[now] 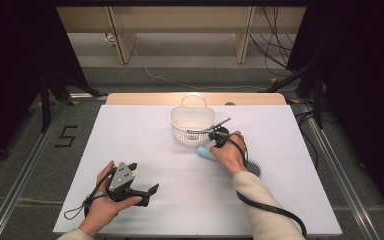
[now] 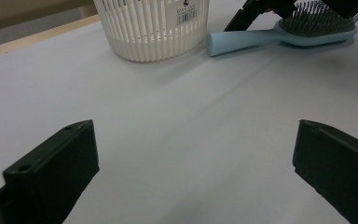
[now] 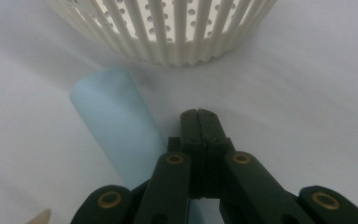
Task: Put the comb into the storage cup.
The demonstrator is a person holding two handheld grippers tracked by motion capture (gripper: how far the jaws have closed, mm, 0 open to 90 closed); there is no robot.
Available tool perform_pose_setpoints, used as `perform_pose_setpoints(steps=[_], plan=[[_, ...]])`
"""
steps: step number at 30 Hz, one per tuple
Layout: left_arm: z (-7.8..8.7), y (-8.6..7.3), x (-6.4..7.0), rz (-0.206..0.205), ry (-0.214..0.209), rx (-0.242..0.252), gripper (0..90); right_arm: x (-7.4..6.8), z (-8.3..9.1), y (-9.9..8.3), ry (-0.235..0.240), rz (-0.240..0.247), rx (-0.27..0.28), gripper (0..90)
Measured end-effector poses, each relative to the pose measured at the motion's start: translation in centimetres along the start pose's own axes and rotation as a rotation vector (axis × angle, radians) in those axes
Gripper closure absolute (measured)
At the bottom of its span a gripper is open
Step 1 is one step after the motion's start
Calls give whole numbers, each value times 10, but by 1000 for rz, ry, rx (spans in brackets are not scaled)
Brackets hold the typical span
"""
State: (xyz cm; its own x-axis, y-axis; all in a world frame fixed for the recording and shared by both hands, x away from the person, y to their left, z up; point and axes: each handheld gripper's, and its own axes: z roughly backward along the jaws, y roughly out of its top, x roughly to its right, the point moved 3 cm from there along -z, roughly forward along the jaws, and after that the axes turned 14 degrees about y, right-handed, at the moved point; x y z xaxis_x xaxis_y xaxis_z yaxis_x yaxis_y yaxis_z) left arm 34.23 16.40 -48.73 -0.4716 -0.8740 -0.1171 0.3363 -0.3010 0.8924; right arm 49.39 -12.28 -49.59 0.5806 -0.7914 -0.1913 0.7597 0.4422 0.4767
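Observation:
A light-blue hairbrush (image 1: 206,153) lies on the white table just in front of a white slotted basket (image 1: 192,125), bristles up (image 2: 307,21). Its handle end (image 3: 114,121) points toward the basket (image 3: 177,28). My right gripper (image 3: 198,115) is shut with nothing between its jaws, and its tips are down beside the handle, just to its right in the right gripper view. From above, that gripper (image 1: 214,142) sits over the handle, close to the basket wall. My left gripper (image 1: 142,177) is held near the table's front left, wide open and empty (image 2: 193,158), and faces the basket (image 2: 154,28).
The white table sheet (image 1: 145,145) lies on a wooden top whose far edge (image 1: 145,98) shows behind the basket. The right gripper's cable (image 1: 270,207) trails along the forearm. Black curtains and stand legs flank the table.

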Motion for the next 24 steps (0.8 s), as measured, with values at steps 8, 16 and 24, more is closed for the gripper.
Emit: perform_pose_setpoints(steps=[8, 16, 24], plan=[[0, 0, 0, 0, 0, 0, 0, -3, 1, -1, 7, -6, -25, 900], [0, 0, 0, 0, 1, 0, 0, -11, 2, -3, 11, 5, -62, 900], [0, 0, 0, -1, 1, -1, 0, -22, 4, -9, 27, 34, -95, 900]])
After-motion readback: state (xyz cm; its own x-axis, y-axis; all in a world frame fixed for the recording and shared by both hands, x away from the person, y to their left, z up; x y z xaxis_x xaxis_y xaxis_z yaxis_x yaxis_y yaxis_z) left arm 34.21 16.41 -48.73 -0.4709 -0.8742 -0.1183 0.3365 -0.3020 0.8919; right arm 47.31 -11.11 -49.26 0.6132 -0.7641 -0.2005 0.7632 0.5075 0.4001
